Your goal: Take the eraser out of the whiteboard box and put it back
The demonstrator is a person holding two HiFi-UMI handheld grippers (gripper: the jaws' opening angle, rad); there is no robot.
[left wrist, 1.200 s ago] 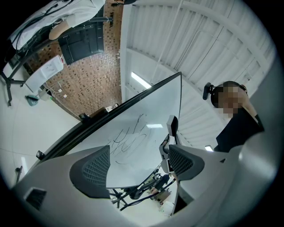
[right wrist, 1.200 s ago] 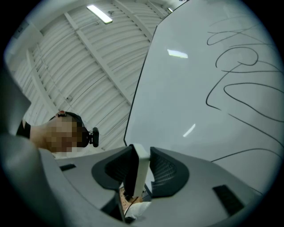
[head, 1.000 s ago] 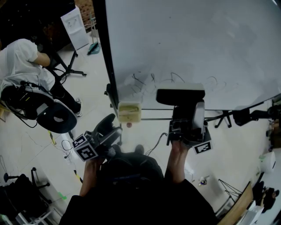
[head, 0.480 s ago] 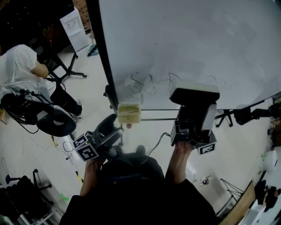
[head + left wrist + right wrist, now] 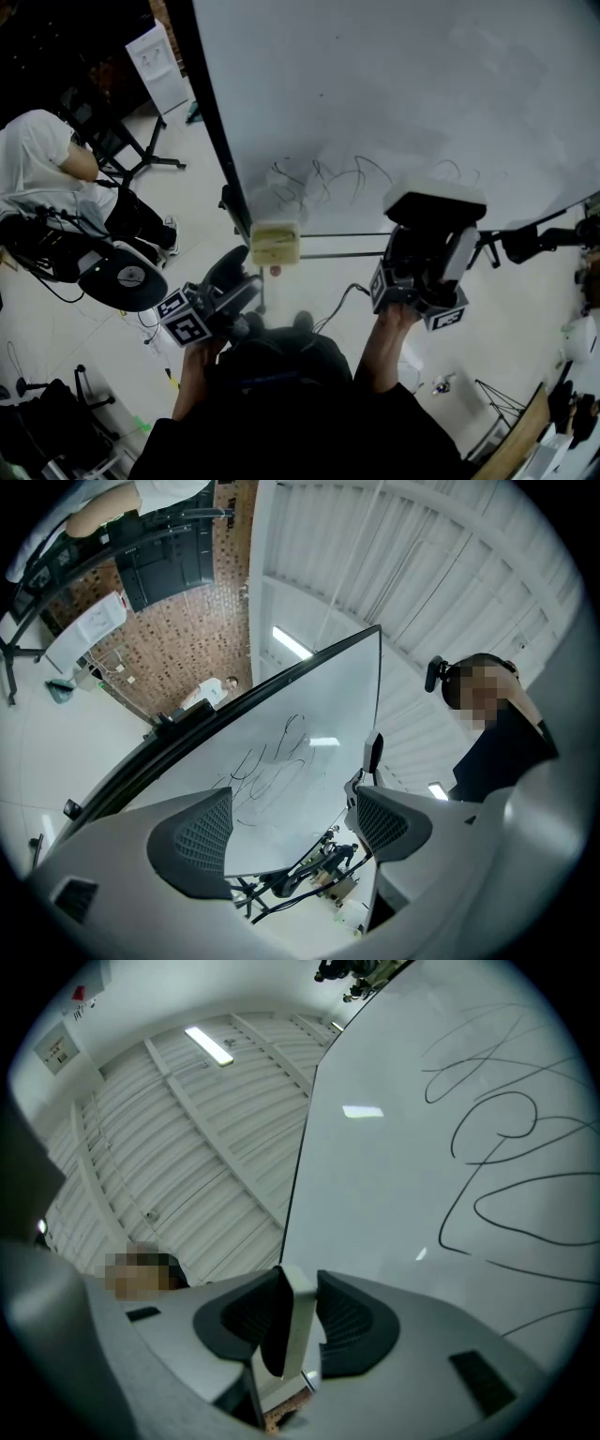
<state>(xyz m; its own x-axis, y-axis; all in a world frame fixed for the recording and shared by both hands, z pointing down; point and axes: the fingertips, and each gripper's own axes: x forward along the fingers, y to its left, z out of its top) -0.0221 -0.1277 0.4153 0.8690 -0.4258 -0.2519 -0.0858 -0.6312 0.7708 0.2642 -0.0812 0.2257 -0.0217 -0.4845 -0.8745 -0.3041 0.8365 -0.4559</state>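
While the left tongs are held wide and empty, the white-backed black felt eraser is clamped in the right tongs and is now found further toward 3 o'clock along the scribbled whiteboard, away from the pale yellow whiteboard box; replacement is judged still pending.

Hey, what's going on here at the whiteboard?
A person stands at the whiteboard with a gripper in each hand. The right gripper is shut on the eraser, which is out of the box and held close to the board beside the pen scribbles. The left gripper is open and empty, held low near the box, which hangs by the board's lower corner.
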